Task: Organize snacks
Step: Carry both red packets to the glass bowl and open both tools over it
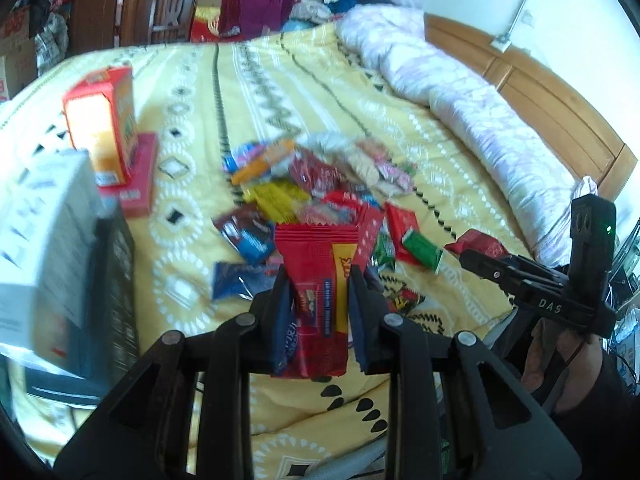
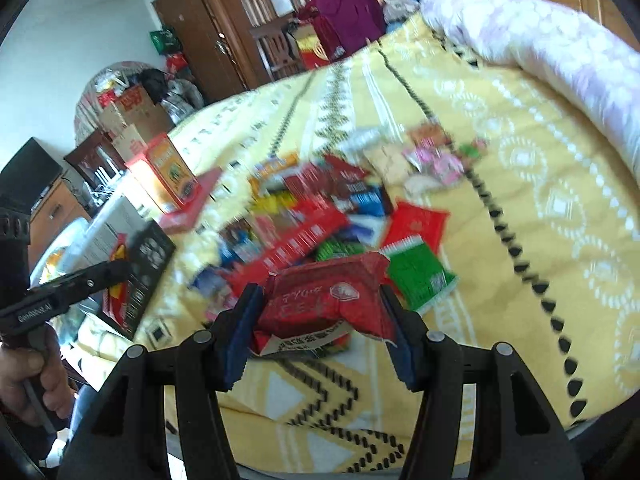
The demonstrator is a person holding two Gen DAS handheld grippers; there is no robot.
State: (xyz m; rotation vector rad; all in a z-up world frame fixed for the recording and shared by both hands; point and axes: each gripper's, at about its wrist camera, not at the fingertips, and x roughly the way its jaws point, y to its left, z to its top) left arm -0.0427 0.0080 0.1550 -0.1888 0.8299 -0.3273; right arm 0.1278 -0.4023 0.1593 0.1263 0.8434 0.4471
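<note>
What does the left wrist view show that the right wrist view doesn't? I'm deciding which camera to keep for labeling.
Only the left wrist view shows the left tongs shut on a red-and-yellow packet. Only the right wrist view shows the right tongs squeezing a crumpled red packet and a cardboard box beyond the bed. Both show the snack pile, the orange carton and the yellow bedspread.

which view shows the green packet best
The right wrist view: the green packet lies flat on the yellow bedspread just past the right gripper, its whole face in sight. The left wrist view shows it smaller, off to the right, tilted and blurred.
</note>
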